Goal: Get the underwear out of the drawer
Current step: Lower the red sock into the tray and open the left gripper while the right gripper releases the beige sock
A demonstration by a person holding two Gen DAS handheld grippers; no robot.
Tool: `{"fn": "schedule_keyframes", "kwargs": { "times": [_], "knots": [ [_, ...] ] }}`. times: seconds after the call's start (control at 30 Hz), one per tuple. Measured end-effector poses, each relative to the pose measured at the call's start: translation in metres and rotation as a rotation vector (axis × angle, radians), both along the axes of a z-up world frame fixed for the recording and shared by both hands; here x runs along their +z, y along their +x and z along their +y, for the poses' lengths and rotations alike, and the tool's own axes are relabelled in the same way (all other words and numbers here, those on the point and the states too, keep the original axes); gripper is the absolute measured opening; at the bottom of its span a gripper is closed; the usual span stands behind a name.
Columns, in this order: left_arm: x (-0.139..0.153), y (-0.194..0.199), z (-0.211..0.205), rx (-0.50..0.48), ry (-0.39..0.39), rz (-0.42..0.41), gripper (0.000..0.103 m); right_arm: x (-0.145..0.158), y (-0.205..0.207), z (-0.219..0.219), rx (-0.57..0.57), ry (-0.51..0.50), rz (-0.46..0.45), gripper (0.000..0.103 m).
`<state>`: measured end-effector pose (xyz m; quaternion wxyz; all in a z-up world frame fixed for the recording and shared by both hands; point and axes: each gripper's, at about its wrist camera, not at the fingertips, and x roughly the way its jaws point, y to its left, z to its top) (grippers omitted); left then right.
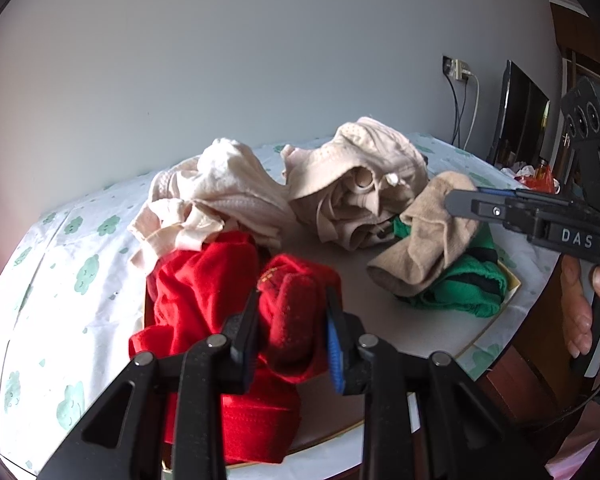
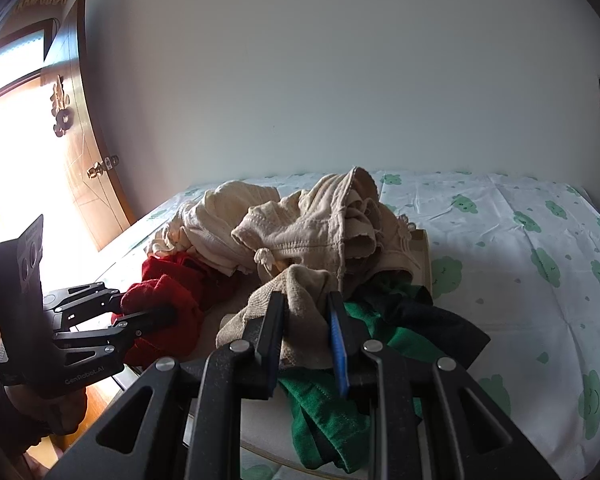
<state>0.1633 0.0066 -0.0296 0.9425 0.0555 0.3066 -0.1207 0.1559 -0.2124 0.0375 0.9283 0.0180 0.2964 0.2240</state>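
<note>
I'm holding two pieces at once over the bed. My left gripper (image 1: 292, 320) is clamping a red knit piece (image 1: 296, 312), its fingers pressed into the fabric on both sides. My right gripper (image 2: 306, 328) is pinching a tan knit piece (image 2: 300, 300) the same way, cloth bunched between its fingers.

No drawer is showing in either view. The underwear is already lying out in a pile on a pale flat board (image 1: 400, 320) that is resting on the cloud-print bedsheet (image 1: 60, 280): two cream-beige bundles (image 1: 356, 184) at the back, more red fabric (image 1: 196, 292) under my left piece, a green garment with black trim (image 1: 460, 288) under my right one.

I'm judging the task to be well along, most of the clothing being out and heaped. What seems left is setting these two held pieces down on the pile and letting go. Whether anything remains in the drawer, I can't tell from here.

Both pieces are hanging just above or brushing the heap; exact contact is unclear.
</note>
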Motion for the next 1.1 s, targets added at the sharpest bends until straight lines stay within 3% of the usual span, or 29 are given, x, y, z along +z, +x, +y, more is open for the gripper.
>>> {"fn": "schedule_keyframes", "kwargs": {
  "times": [1.1],
  "knots": [
    [-0.016, 0.007, -0.009, -0.045, 0.055, 0.019, 0.031, -0.020, -0.001, 0.009, 0.015, -0.036, 0.067, 0.024]
  ]
}}
